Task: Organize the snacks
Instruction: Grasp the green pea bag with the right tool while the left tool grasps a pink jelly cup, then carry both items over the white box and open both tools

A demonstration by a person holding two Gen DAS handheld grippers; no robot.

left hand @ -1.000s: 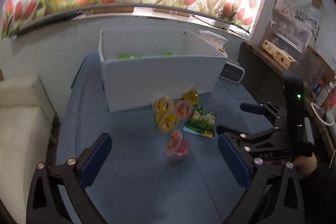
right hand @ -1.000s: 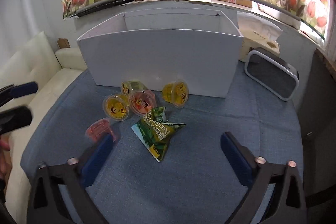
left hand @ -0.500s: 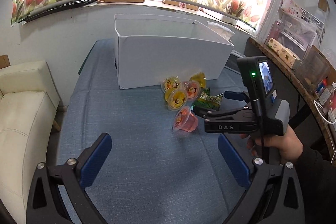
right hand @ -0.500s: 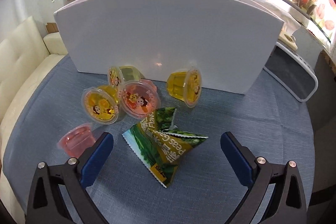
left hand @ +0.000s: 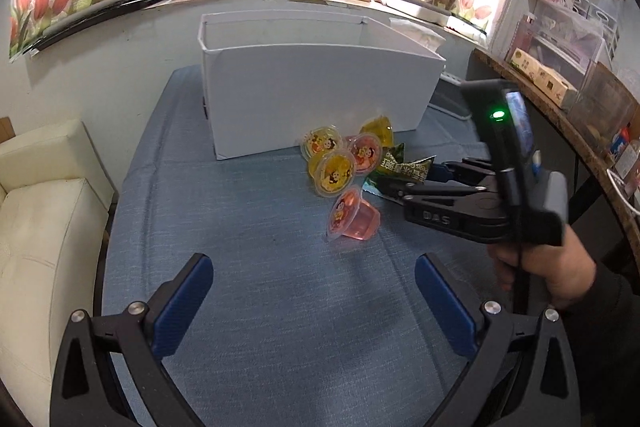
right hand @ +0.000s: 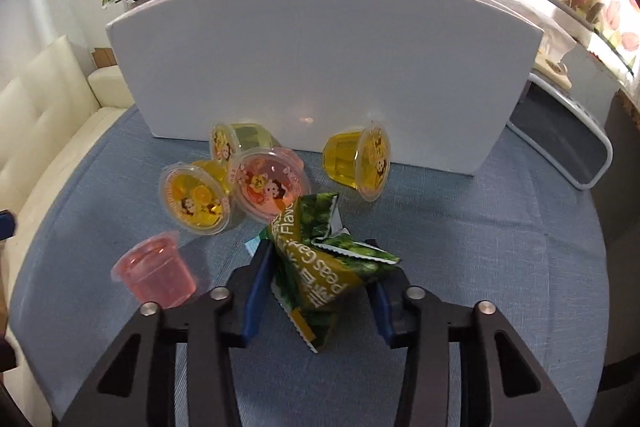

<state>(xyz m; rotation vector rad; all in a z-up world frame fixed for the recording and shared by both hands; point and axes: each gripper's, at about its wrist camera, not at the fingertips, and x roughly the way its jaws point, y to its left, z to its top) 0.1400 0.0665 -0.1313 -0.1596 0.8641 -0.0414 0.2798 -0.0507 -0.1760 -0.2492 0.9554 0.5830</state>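
Observation:
A green pea snack bag (right hand: 320,263) lies on the blue tablecloth in front of a white box (right hand: 320,67). My right gripper (right hand: 318,283) has closed around the bag, its blue pads touching both sides. It shows in the left wrist view (left hand: 416,179) beside the bag (left hand: 400,167). Several jelly cups lie nearby: a pink one on its side (right hand: 156,273) (left hand: 352,217), a yellow one (right hand: 196,199), a pink one (right hand: 268,187), a pale yellow one (right hand: 236,141) and a yellow one (right hand: 360,163) by the box. My left gripper (left hand: 314,303) is open and empty, held back from the cups.
A cream sofa (left hand: 40,207) stands left of the table. A white-framed dark device (right hand: 568,139) lies right of the box. A wooden shelf with boxes (left hand: 560,87) runs along the right. The box (left hand: 312,95) stands at the table's far side.
My right gripper moved forward onto the green bag and closed on it. My left gripper drew back and the view shifted left.

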